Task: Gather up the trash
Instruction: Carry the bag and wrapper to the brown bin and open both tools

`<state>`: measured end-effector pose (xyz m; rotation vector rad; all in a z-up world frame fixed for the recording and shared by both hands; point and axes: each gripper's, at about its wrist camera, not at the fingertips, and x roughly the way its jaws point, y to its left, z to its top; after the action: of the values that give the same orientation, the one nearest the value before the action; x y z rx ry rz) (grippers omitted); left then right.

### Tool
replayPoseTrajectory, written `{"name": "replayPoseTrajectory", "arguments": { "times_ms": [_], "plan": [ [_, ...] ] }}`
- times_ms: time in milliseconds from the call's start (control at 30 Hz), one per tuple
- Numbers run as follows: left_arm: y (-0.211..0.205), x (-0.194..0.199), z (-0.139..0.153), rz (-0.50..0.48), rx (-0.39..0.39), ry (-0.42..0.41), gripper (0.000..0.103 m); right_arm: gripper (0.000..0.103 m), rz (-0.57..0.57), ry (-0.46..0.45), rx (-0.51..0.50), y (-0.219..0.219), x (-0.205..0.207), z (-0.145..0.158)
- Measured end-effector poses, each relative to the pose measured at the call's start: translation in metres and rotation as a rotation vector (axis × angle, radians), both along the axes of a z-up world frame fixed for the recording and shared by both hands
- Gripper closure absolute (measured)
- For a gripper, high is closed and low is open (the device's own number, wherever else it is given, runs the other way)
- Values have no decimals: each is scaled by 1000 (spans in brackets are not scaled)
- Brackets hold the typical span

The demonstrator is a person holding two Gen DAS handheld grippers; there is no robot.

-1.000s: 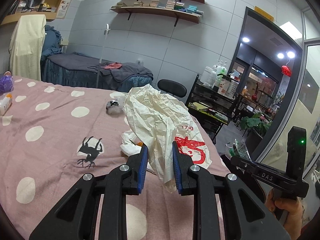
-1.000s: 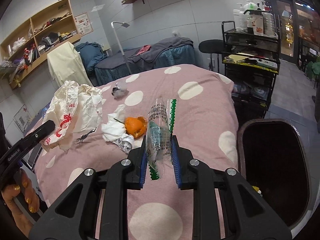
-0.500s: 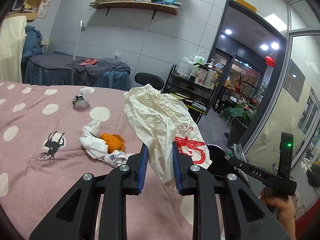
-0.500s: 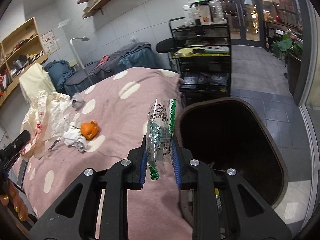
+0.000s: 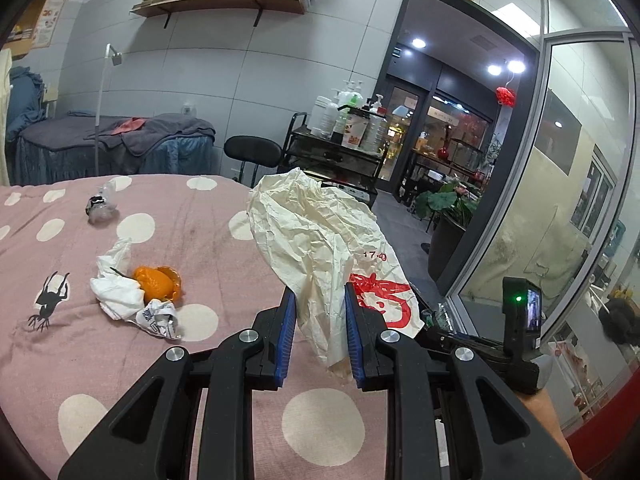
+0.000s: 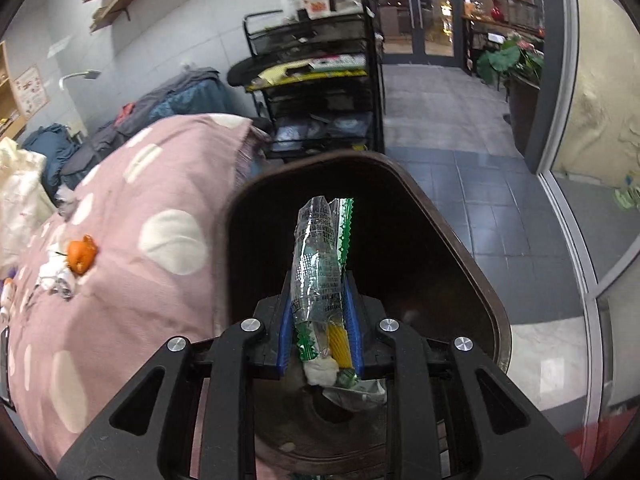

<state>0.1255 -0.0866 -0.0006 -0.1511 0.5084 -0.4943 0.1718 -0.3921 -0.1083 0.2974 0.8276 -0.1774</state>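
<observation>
My left gripper (image 5: 320, 332) is shut on a crumpled cream plastic bag (image 5: 320, 248) with red print, held above the pink dotted bed (image 5: 200, 240). My right gripper (image 6: 319, 320) is shut on a clear and green plastic wrapper (image 6: 320, 252), held over the open dark trash bin (image 6: 460, 264) beside the bed. On the bed lie an orange peel (image 5: 158, 282), white crumpled tissue (image 5: 118, 288), a printed paper scrap (image 5: 160, 320) and a small crumpled clear wrapper (image 5: 100, 208). The peel also shows in the right wrist view (image 6: 81, 254).
A black metal cart (image 6: 320, 92) with bottles stands behind the bin. A black stool (image 5: 252, 152) and a grey massage bed (image 5: 112, 144) are farther back. A glass partition (image 5: 560, 208) and a potted plant (image 5: 444, 216) are at the right. Trash lies at the bin's bottom (image 6: 352, 390).
My right gripper swung right from over the bed to above the bin, still holding the wrapper. My left gripper turned right with the bag, bringing the peel and tissue into clear view.
</observation>
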Motion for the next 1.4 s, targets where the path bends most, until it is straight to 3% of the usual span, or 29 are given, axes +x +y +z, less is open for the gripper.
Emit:
{"name": "replayPoseTrajectory", "arguments": {
  "times_ms": [100,167,367,867,1400],
  "plan": [
    [-11,3,-2,-29,4,10,80,69,-9,41,28,-9,2,-18],
    [-18,6,-2,-48,9,17,80,44,-29,48,46,-13,1,-26],
    [-41,9,-7,-100,44,27,80,32,-43,31,49,-19,-5,-29],
    [-99,21,-30,-234,150,69,80,29,-167,-61,-16,-46,-43,6],
    [-156,33,-58,-340,262,125,80,29,-284,-78,-18,-82,-59,18]
  ]
}}
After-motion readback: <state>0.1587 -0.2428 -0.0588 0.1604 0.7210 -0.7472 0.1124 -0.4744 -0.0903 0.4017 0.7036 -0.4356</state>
